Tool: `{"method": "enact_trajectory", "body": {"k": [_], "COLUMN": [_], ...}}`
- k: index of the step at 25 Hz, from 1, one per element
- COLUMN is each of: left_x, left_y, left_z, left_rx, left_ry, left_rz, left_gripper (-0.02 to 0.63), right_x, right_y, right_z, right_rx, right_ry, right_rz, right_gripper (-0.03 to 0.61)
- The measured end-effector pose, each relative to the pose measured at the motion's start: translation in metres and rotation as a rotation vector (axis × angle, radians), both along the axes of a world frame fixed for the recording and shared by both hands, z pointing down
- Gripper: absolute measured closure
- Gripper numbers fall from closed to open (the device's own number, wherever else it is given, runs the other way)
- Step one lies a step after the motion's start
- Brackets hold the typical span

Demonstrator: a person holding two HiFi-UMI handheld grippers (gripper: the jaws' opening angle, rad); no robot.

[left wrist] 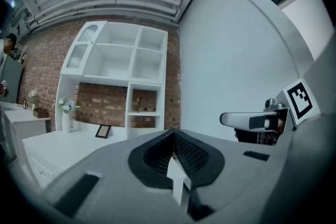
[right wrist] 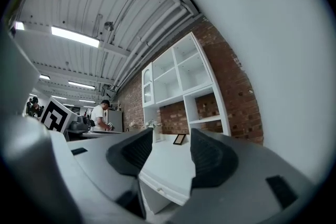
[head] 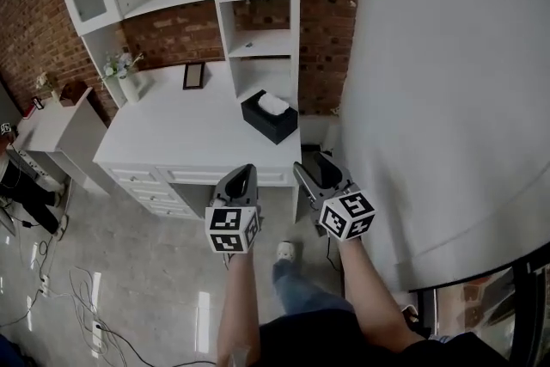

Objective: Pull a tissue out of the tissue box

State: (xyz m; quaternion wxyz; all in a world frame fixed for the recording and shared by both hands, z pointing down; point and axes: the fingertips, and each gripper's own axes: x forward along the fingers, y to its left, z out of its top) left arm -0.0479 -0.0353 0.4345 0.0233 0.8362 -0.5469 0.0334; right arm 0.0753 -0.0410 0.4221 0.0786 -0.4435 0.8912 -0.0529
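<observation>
Head view: tissue box (head: 268, 123) on desk (head: 185, 133), photo frame (head: 194, 75) well apart.

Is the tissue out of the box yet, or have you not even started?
Not yet. Done: nothing; the white tissue pokes out of the black tissue box on the desk, untouched. In hand: nothing; the left gripper is shut, the right gripper open, both empty and well away from the box. Left: reach the box, pinch the tissue, pull it out.
</observation>
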Motion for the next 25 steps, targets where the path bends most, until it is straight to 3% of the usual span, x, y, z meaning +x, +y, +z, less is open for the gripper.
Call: {"method": "enact_trajectory", "body": {"k": [5, 16, 25], "left_x": [-0.026, -0.043, -0.042], "left_y": [-0.086, -0.272, -0.344], "left_z": [0.015, 0.041, 0.051], "left_rx": [-0.044, -0.116, -0.148], "left_ry": [0.006, -0.009, -0.019], "left_rz": [-0.018, -0.004, 0.003], "left_gripper": [0.606, 0.604, 0.605], "right_x": [-0.02, -0.035, -0.032], "right_y": [-0.091, -0.275, -0.348], "right_z": [0.014, 0.048, 0.069], "right_rx": [-0.052, -0.152, -0.216], "right_ry": [0.012, 0.038, 0.054], "right_rz": [-0.002, 0.006, 0.008], "right_gripper": [0.371, 0.371, 0.371]}}
